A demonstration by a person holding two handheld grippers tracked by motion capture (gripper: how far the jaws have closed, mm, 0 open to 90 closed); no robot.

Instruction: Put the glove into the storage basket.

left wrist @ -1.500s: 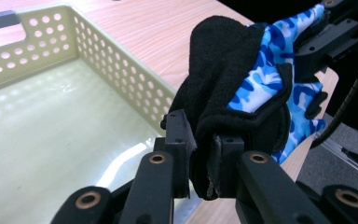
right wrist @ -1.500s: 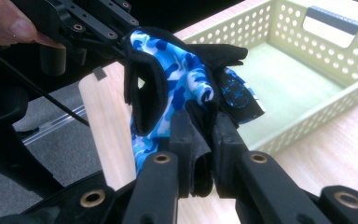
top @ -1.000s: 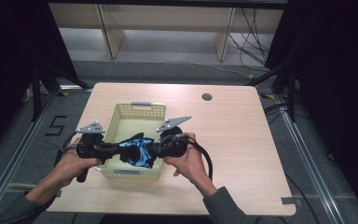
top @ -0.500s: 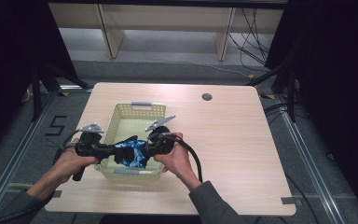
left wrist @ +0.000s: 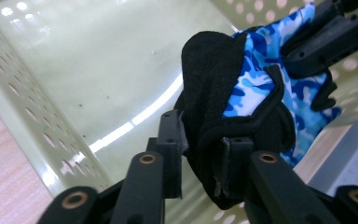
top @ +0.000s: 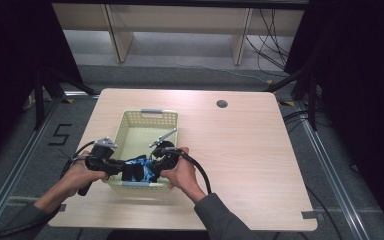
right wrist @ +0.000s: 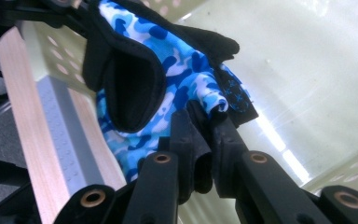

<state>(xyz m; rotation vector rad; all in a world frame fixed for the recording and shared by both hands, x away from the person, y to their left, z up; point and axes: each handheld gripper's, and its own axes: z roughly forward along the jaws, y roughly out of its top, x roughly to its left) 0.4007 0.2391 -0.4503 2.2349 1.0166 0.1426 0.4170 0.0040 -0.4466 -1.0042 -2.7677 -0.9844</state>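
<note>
Both grippers have hold of one glove (top: 139, 170), a black one with blue camouflage panels, and it hangs stretched between them above the near end of the basket (top: 130, 131). The left gripper (left wrist: 200, 154) has its jaws nearly closed on the black cuff end, the fabric bunched between the pads (left wrist: 224, 161) and bulging out past the fingertips. The right gripper (right wrist: 204, 140) has its jaws drawn close together on the patterned end, a fold of blue cloth curling just over its fingertips. Seen from above, the left gripper (top: 111, 164) and right gripper (top: 156, 161) point toward each other from either side, with the glove in the short gap between them. Holding it at two opposite ends looks meant to keep the limp fabric spread and under control, so it can go into the basket flat rather than in a heap; the hold over the near wall suggests the drop has not yet been made. Beneath the fingers the basket floor is bare and glossy. A pale blue-grey label panel (right wrist: 63, 135) sits on the basket's near wall, just beyond the right fingers, but no writing on it can be read, and no brand shows on the glove. A "5" (top: 60, 135) is marked on the floor left of the table (top: 260, 160).
</note>
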